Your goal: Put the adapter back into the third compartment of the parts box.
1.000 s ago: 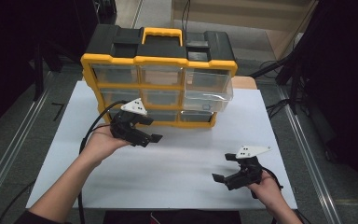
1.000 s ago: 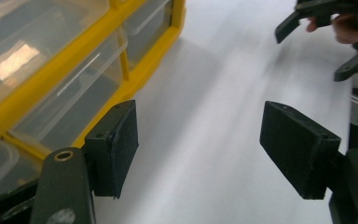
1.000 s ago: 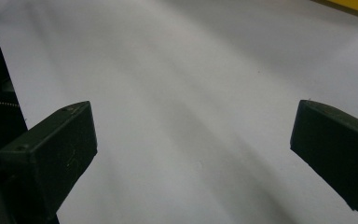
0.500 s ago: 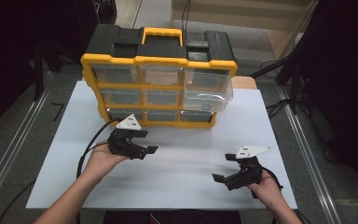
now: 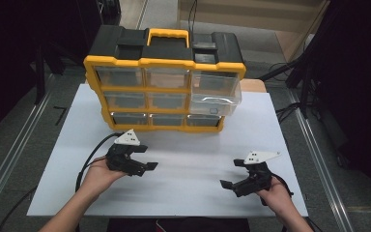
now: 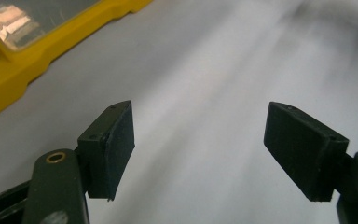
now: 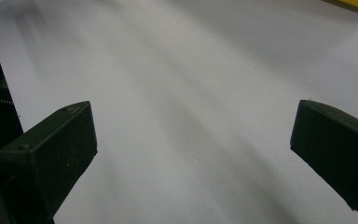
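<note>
drawer (image 5: 215, 99) looks light, brittle plastic; i'd take its front lip. left gripper (image 5: 147, 164) and right gripper (image 5: 227, 181) both gape, empty.

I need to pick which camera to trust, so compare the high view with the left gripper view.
High view alone: the whole yellow organizer with its black lid, one clear drawer pulled out at its right, both hands, and the right gripper resting open. Left gripper view alone: a close look along its own black pads, apart with nothing between them. Shared: the left gripper, the white table and the organizer's yellow bottom edge.
</note>
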`<state>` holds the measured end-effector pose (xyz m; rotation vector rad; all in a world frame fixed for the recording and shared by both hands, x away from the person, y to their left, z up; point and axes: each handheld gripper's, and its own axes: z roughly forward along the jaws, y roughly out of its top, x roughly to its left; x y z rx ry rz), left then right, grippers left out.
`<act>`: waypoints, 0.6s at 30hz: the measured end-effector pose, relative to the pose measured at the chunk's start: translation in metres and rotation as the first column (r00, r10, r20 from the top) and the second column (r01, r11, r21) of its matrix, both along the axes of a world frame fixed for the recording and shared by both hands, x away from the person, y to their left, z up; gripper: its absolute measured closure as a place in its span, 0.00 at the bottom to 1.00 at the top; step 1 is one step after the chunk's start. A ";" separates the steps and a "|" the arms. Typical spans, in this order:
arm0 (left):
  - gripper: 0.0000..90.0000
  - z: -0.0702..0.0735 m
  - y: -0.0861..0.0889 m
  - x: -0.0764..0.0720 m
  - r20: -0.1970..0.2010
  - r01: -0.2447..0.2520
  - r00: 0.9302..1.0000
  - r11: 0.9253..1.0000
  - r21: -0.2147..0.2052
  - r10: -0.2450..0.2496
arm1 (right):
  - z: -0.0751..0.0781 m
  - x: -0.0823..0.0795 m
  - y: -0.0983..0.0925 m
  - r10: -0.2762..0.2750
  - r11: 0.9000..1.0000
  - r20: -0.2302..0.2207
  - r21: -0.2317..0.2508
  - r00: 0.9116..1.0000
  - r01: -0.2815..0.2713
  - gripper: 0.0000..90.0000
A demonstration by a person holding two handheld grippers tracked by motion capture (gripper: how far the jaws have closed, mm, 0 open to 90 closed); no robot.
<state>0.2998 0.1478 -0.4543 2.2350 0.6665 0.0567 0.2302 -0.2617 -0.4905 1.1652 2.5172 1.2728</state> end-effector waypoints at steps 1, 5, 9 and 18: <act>0.29 0.000 0.002 -0.001 -0.005 -0.002 1.000 1.000 0.000 0.002 | 0.000 0.000 0.000 0.000 1.000 0.000 0.000 1.000 0.000 0.00; 0.28 -0.001 0.010 -0.006 -0.011 -0.011 1.000 1.000 -0.004 0.011 | 0.000 0.000 0.000 -0.002 1.000 -0.003 0.001 1.000 0.002 0.00; 0.28 -0.002 0.018 -0.010 -0.016 -0.009 1.000 1.000 -0.004 0.009 | -0.001 0.000 0.000 -0.003 1.000 -0.002 -0.003 1.000 0.003 0.00; 0.27 -0.005 0.032 -0.019 -0.038 -0.014 0.999 1.000 0.010 0.015 | -0.002 0.001 -0.001 -0.007 1.000 -0.009 -0.009 1.000 0.007 0.00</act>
